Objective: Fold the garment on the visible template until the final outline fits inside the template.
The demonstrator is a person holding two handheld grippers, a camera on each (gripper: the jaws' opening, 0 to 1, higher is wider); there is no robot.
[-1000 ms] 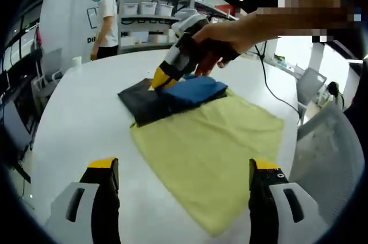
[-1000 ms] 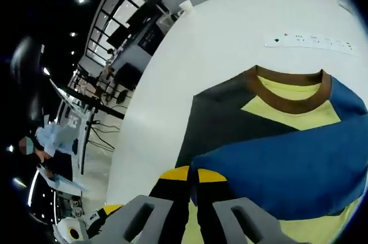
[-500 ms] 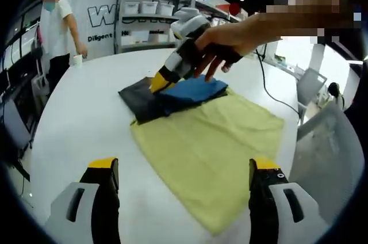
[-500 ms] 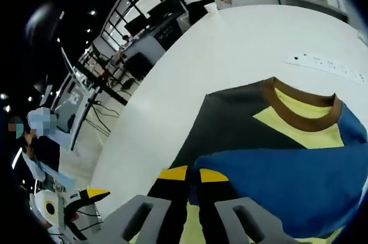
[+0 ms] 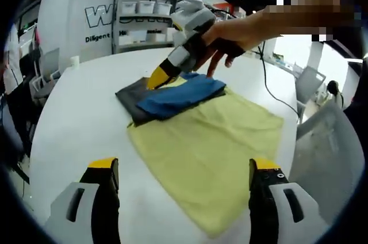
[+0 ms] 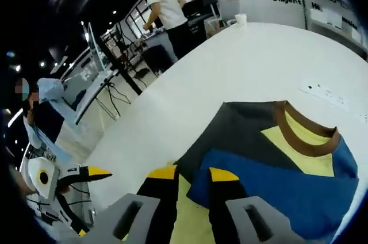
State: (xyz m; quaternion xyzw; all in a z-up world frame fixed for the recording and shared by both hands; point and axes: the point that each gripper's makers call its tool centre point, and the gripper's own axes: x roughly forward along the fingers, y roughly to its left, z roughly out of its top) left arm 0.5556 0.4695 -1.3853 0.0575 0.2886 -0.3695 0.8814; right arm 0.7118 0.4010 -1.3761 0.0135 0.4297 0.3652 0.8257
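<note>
On the white round surface [image 5: 69, 140] lies the garment [image 5: 213, 146], a T-shirt with a pale yellow body, a blue sleeve [image 5: 178, 95] folded over its upper part and a dark grey sleeve [image 5: 129, 95] on the far side. Its long axis runs from the brown collar [image 6: 305, 137], the far end, towards the yellow hem, which lies nearest the left tongs [image 5: 184, 183]. No marked template can be made out beneath the cloth. The right tongs [image 5: 154, 80] hang over the folded sleeves at the collar end, jaws parted by a narrow gap with nothing between them; the left tongs stand wide and empty, short of the hem. By this layout, the hem-to-collar fold likely falls to the left tongs, the nearer pair.
</note>
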